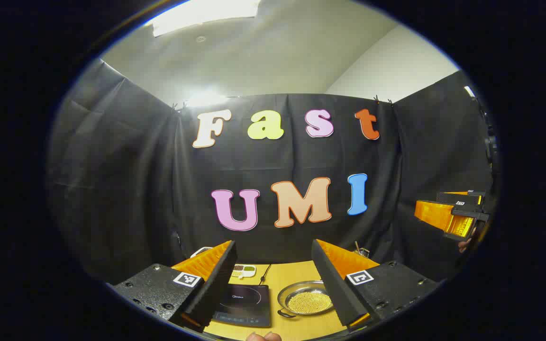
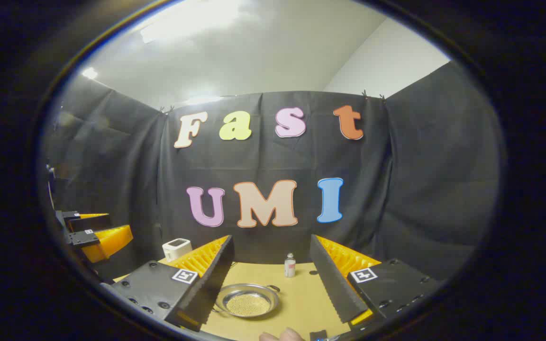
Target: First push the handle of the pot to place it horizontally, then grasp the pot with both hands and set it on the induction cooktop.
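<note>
While raised high above the table (image 1: 296, 277), both grippers (image 1: 273, 274) (image 2: 270, 272) spread wide, gripping nothing; pot (image 1: 307, 299) lower centre, right of induction cooktop (image 1: 244, 303), probably awaiting the handle push.

1. I see the pot (image 1: 306, 300), a shallow round silver pan holding small golden beads, flat on the yellow table.
2. The induction cooktop (image 1: 245, 305), a black flat slab, lies just beside the pot, apart from it.

Black cloth walls (image 1: 126, 189), white ceiling (image 1: 263, 57), bright light panel (image 1: 202, 14), yellow table (image 2: 296, 298).
</note>
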`<state>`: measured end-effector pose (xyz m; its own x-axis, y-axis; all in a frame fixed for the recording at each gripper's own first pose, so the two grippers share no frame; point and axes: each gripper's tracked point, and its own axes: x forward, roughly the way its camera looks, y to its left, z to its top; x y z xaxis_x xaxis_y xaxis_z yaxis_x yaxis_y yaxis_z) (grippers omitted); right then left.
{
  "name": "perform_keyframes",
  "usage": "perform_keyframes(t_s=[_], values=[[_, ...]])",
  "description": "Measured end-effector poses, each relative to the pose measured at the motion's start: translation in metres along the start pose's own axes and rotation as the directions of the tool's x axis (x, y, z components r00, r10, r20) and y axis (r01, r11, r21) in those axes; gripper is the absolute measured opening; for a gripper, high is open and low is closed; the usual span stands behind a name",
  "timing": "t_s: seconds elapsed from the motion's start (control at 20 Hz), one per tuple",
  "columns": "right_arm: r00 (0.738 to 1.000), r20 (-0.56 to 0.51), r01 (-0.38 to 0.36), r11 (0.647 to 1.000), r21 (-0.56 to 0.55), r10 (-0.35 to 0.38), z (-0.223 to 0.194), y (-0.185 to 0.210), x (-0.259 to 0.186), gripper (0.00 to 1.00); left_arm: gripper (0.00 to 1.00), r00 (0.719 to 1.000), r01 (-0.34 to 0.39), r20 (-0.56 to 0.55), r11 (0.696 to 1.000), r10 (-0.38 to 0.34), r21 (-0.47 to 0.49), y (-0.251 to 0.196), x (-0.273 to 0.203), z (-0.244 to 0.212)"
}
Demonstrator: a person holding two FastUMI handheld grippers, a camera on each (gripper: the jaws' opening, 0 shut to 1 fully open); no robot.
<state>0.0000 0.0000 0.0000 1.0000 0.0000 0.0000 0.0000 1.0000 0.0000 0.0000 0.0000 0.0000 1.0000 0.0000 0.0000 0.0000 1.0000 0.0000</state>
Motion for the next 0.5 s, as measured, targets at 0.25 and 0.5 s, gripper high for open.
perform_keyframes(t_s=[0.25, 0.5], values=[[1.0, -0.001, -0.005, 1.0, 0.009, 0.005, 0.0007, -0.0006, 0.0007, 0.99, 0.96, 1.0, -0.014, -0.014, 1.0, 0.014, -0.007, 0.0021, -0.0033, -0.0027], [1.0, -0.01, -0.018, 1.0, 0.007, 0.018, -0.004, 0.0, 0.0016, 1.0, 0.96, 0.999, -0.027, -0.018, 1.0, 0.027, -0.005, 0.0037, -0.0054, -0.0045]])
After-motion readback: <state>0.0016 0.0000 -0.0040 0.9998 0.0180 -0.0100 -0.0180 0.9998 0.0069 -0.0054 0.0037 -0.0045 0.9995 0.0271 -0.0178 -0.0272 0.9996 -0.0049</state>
